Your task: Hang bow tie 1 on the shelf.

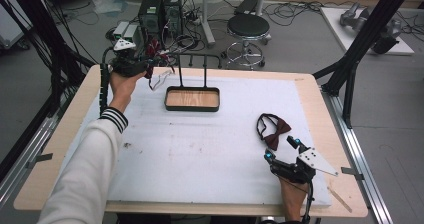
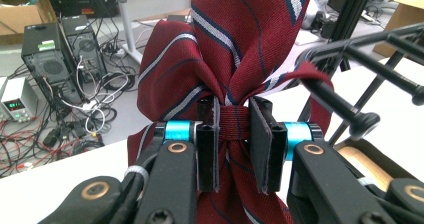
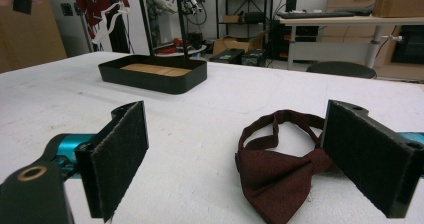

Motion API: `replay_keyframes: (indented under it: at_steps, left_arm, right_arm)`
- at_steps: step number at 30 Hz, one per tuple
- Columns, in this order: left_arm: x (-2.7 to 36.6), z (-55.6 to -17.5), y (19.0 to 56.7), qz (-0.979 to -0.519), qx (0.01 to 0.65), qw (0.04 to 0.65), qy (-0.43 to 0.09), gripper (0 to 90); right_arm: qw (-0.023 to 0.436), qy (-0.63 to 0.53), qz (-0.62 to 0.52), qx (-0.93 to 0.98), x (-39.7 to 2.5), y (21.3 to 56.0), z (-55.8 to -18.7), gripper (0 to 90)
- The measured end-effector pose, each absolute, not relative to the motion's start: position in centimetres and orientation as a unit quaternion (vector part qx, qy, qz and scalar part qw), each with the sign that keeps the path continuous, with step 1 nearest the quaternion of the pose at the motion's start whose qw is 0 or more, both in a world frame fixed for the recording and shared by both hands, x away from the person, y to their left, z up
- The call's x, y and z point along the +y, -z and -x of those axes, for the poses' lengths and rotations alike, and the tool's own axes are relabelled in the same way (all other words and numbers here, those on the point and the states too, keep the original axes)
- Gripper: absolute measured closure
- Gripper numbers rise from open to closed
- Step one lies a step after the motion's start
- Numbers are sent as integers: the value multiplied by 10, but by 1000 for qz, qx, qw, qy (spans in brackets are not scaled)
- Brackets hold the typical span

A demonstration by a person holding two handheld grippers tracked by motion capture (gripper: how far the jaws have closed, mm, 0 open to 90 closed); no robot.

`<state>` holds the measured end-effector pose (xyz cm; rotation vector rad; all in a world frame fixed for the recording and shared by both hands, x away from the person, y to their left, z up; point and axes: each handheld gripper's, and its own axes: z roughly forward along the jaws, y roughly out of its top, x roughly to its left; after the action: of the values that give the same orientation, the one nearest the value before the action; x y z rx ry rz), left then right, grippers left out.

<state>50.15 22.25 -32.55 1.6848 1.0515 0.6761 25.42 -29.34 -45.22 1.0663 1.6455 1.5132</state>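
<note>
High view: a white foam sheet (image 1: pixel 200 144) covers the light wooden table (image 1: pixel 310 91), with computer towers (image 1: pixel 161 11), cables and a black round stool (image 1: pixel 248 26) on the grey floor beyond. At far centre stands a black oblong tray with a wooden base and two upright rods (image 1: pixel 192 99). The left gripper (image 1: pixel 131 64) is raised at the far left, holding a dark red striped bow tie (image 1: pixel 152 49). Near right, the right gripper (image 1: pixel 281 149) sits just short of a plain dark red bow tie with a looped strap (image 1: pixel 272 130).

Left gripper view: the jaws clamp the striped bow tie's (image 2: pixel 235 49) centre knot, with the stand's black rods to the right.

Right gripper view: the jaws stand wide apart, and the plain bow tie (image 3: pixel 282 169) lies on the sheet between them, nearer the right jaw.
</note>
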Motion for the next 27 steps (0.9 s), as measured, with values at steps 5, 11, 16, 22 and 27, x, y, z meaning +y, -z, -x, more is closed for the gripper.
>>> replay_keyframes:
  at_steps: [5,11,16,22,27]
  left_arm:
    - [224,-500,333,-700,437,492,-276,749]
    - [223,-499,336,-709,435,482,-276,749]
    - [224,-496,344,-706,443,479,-274,748]
    - [227,-492,353,-707,452,471,-272,748]
    - [229,-491,357,-705,459,467,-271,747]
  right_arm:
    - [326,-578,-407,628,-293,452,-254,107]
    - [329,-579,-405,627,-294,452,-254,108]
    - [329,-579,-406,626,-294,452,-254,108]
    - [325,-580,-408,626,-294,452,-254,107]
    - [329,-578,-410,624,-294,452,-254,108]
